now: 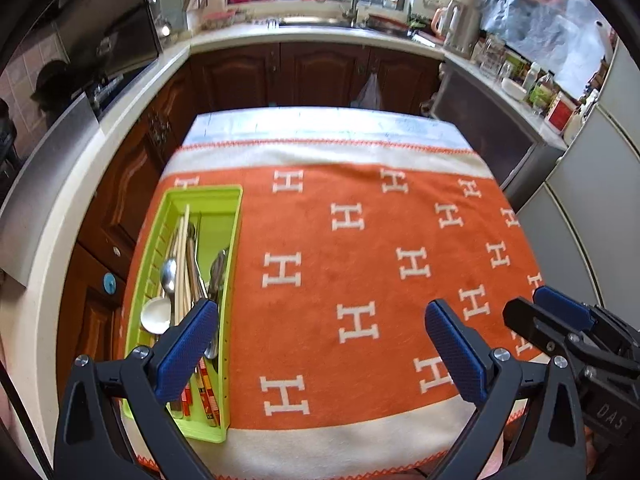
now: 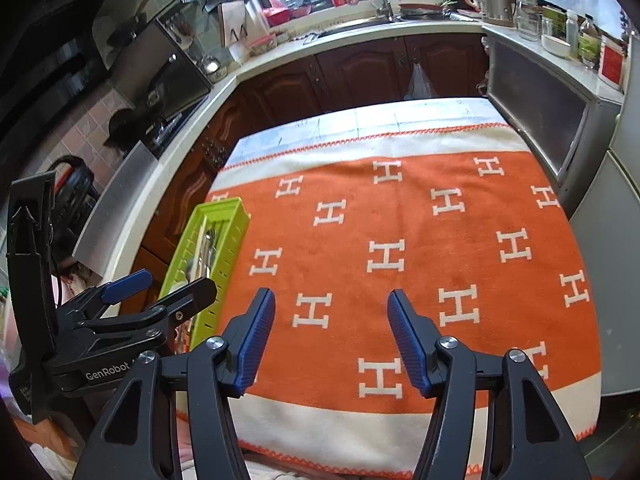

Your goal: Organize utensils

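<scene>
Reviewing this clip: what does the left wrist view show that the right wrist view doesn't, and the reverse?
Only the left wrist view looks into the green tray: a metal spoon, a white spoon and chopsticks lie in it. Only the right wrist view shows the tray's slotted outer side and the left gripper from outside. Both show the orange cloth, nothing on it but the tray, and both grippers open and empty, including the right gripper.
</scene>
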`<state>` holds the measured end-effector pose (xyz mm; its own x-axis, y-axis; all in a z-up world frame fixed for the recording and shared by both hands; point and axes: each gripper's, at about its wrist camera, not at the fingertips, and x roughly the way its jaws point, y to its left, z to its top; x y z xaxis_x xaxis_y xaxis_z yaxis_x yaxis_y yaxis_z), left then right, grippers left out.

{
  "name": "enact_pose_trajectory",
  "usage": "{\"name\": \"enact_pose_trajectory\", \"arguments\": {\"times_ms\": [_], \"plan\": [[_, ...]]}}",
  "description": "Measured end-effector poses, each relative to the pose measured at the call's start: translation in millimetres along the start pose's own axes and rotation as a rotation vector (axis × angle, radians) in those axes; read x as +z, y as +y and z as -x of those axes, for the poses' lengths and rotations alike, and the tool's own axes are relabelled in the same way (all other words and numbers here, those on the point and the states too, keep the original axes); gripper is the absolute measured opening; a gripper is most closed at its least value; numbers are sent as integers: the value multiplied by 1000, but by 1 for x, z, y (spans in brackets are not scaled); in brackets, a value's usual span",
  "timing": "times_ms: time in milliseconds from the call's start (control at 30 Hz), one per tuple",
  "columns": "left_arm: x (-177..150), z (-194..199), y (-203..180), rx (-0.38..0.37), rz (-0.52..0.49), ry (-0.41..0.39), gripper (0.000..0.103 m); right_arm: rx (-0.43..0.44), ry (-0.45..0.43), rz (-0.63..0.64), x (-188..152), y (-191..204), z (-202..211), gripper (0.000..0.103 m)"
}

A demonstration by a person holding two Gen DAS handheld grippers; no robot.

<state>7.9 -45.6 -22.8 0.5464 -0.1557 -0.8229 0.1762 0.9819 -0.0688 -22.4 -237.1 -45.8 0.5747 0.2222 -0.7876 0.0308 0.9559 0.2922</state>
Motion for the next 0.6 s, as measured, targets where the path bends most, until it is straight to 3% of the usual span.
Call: {"name": "enact_pose_trajectory", "arguments": {"times_ms": [200, 600], "plan": [[6, 17, -8, 1, -16, -50, 102, -31, -71, 20, 0, 9, 28, 70], [3, 26, -14, 41, -32, -82, 102, -70, -110, 14, -2, 10, 43, 71]]}}
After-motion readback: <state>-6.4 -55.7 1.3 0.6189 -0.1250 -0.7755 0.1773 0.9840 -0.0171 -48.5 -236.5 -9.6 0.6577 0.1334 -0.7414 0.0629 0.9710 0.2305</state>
